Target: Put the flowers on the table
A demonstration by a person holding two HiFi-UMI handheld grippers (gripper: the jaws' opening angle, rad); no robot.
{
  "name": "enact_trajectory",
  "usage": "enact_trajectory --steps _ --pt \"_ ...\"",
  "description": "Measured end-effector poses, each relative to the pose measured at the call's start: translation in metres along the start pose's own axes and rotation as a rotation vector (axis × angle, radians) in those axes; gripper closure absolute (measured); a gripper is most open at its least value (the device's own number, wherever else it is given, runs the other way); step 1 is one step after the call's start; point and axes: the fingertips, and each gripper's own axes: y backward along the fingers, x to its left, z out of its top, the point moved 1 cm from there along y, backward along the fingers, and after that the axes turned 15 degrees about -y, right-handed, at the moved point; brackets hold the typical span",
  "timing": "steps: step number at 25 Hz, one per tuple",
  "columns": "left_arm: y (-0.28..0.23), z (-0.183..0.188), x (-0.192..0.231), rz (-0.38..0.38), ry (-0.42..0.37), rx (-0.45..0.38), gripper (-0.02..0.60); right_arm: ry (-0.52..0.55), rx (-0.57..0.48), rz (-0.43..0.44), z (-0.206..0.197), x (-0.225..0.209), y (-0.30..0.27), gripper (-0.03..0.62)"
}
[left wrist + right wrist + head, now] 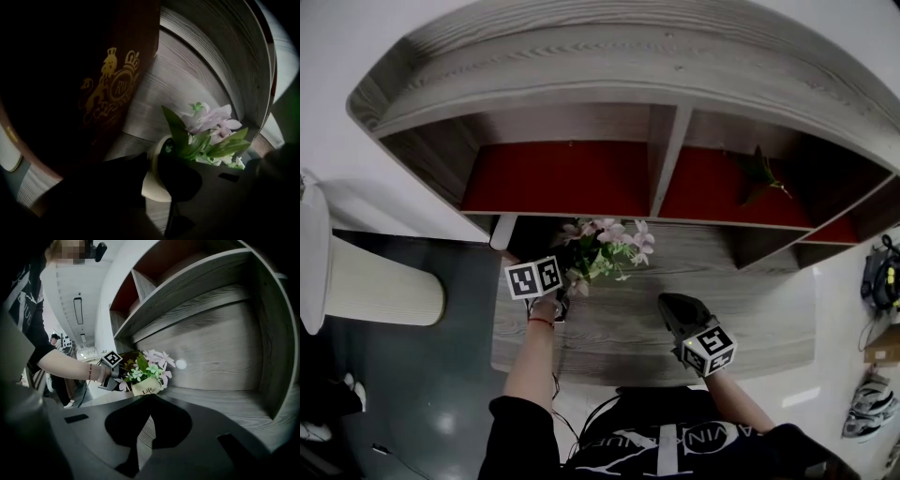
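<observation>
1. near the back left corner of the grey wood table (769, 309), below a shelf unit (670, 164) with red-backed compartments, is a small bunch of pink and white flowers (607, 246) with green leaves in a cream pot (151, 186).
2. the left gripper (564, 289) is clamped on the pot, with one dark jaw against each side. i cannot tell whether the pot's base touches the table.
3. a dark brown box (108, 93) with a gold crest stands just beside the pot, on the side nearer the table's left edge.
4. the right gripper (150, 397) hangs over the front half of the table, to the right of the flowers and apart from them. its jaws meet at the tips with nothing between them.
</observation>
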Motion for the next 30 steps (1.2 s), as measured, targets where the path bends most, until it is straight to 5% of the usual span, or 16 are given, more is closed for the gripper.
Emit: enact_trajectory --steps 7,19,30 --pt "-0.014 0.008 -0.004 -0.052 -0.022 0.000 0.500 -0.006 0.005 -0.005 -0.001 -0.005 -0.005 0.583" --pt "-0.029 0.021 -0.001 -0.024 -0.102 -0.001 0.497 -0.017 -0.001 -0.038 -0.006 -0.016 0.008 0.583" --pt "-0.001 0.050 -0.005 0.118 -0.256 -0.097 0.506 -0.011 -0.020 -0.026 0.003 -0.015 0.009 0.583"
